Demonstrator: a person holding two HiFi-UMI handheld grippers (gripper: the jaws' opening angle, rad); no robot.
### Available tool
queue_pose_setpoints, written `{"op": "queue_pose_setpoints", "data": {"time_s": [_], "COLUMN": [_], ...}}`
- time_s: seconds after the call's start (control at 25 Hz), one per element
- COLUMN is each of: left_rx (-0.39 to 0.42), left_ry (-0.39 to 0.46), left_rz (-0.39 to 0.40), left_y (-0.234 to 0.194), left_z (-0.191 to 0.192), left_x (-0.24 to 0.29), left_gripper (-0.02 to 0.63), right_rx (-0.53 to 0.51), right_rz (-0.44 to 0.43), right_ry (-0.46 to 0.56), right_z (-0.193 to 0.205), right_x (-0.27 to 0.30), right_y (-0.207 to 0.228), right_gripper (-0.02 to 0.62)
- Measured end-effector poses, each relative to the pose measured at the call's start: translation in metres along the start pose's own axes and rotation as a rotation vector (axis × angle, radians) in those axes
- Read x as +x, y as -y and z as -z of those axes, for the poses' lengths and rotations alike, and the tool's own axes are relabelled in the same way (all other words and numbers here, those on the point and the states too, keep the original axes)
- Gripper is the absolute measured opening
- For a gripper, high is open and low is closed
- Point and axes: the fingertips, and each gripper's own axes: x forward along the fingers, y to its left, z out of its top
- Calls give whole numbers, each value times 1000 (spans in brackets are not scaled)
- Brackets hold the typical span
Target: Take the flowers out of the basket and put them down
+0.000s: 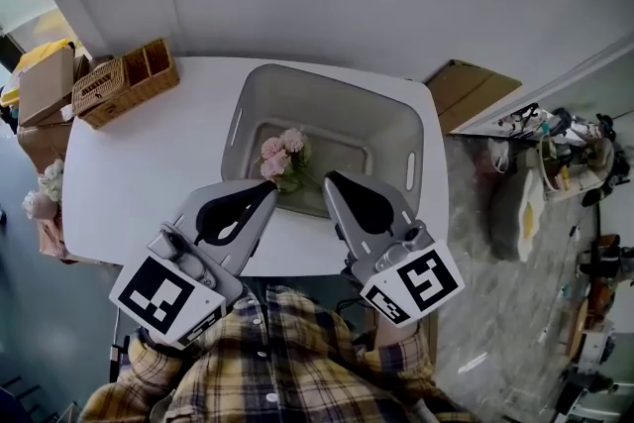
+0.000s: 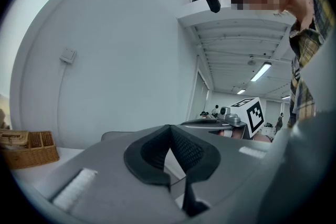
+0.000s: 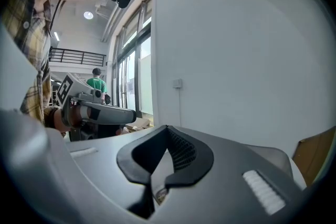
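White and mostly bare, the surface [image 1: 139,173] runs back to a pale wall. Far to the left of the left gripper, a wicker basket [image 1: 124,82] sits at the back corner next to a cardboard box [image 1: 45,84]. Both are well clear of the work and, I judge, no part of it.

The left gripper [image 1: 269,188] hovers over the near edge of the surface. Its jaws are clenched together with nothing between them, and its own view shows the tips meeting against the bare wall.

Just ahead of that tip and slightly to its right lie the flowers [image 1: 282,156], a small pink bunch with green leaves. They rest on the floor of the grey basket [image 1: 391,129], close to the wall nearest the person. That puts them just beyond both gripper tips and between them, so either one could dip in.

The right gripper [image 1: 330,178] mirrors the left, angled inward over the basket's near rim, and is likewise clenched and empty. Both point at the bunch, which reads as a ready stance before the pick. The flowers are not yet lifted, and a gripper must part its jaws before going down. Further right of the right gripper the surface ends, with floor clutter beyond.
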Motion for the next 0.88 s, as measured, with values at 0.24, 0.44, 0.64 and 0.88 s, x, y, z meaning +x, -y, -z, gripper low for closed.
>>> {"op": "queue_pose_setpoints", "data": {"time_s": [0.24, 0.44, 0.64, 0.88], "left_rx": [14, 18, 11, 12], "left_ry": [-20, -26, -16, -8], "left_rz": [53, 83, 75, 44], "left_y": [-21, -38, -51, -60], "left_z": [-3, -8, -9, -9], "left_x": [3, 4, 4, 3], "left_gripper": [14, 14, 14, 14], "right_rx": [15, 23, 29, 28], "right_rz": [58, 93, 96, 99], "right_ry": [-3, -20, -35, -75], "right_z": [0, 1, 3, 9], "right_x": [21, 36, 45, 51], "right_y": [6, 10, 15, 28], "right_gripper": [6, 6, 6, 6]}}
